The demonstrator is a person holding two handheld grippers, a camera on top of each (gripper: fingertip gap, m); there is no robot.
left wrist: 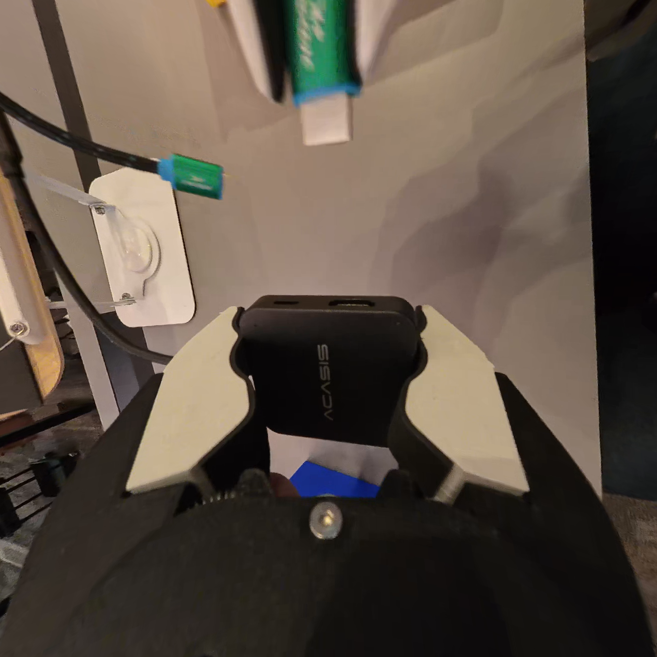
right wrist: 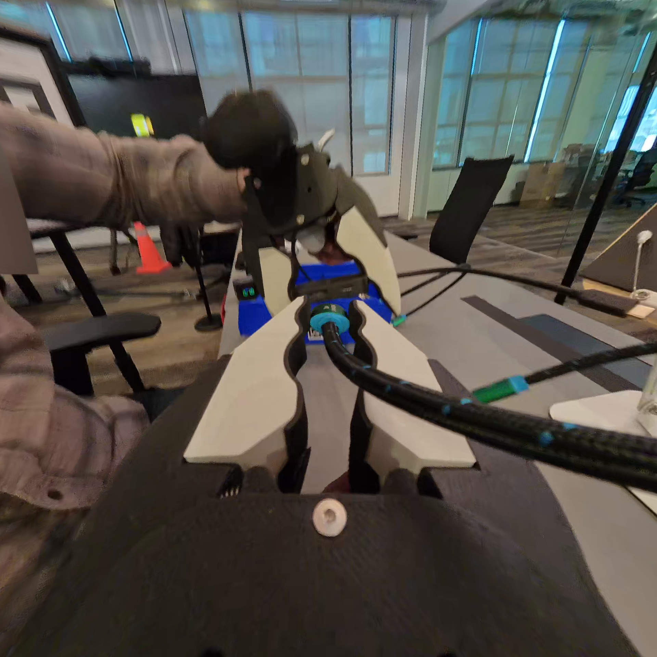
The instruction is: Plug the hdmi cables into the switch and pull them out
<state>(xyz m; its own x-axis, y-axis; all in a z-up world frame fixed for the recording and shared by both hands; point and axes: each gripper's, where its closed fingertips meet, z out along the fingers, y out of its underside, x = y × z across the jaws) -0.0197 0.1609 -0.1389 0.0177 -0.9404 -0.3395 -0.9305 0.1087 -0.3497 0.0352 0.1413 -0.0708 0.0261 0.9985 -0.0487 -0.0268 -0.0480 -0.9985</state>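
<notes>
Left gripper [left wrist: 329, 316] is clamped on the black HDMI switch [left wrist: 330, 369], low centre of the left wrist view, its white fingers [left wrist: 199, 391] pressing both sides of the box. The switch's port face points up the frame, two slots showing along its far edge. Above it, at the top centre, the right gripper [left wrist: 321, 71] comes in with a green-and-blue HDMI plug [left wrist: 321, 53]; the plug's silver metal tip [left wrist: 325, 122] points down at the switch, clear of it, with grey tabletop [left wrist: 462, 177] showing between the two. It is a blurry shot.

Over at middle left, a second green HDMI plug [left wrist: 195, 176] on a black cable [left wrist: 71, 137] lies on the tabletop, beside a white plate with a clear suction cup [left wrist: 138, 249].

Switch to the right wrist view: the right gripper [right wrist: 329, 313] is closed narrow around the plug's blue collar [right wrist: 327, 320], and the braided black cable [right wrist: 462, 412] sweeps off to lower right. Just beyond, the left gripper [right wrist: 334, 281] holds the switch [right wrist: 332, 284] above a blue block [right wrist: 252, 313]. A person's grey sleeve [right wrist: 124, 177] reaches in from the left. One more green plug [right wrist: 499, 389] sits at middle right.
</notes>
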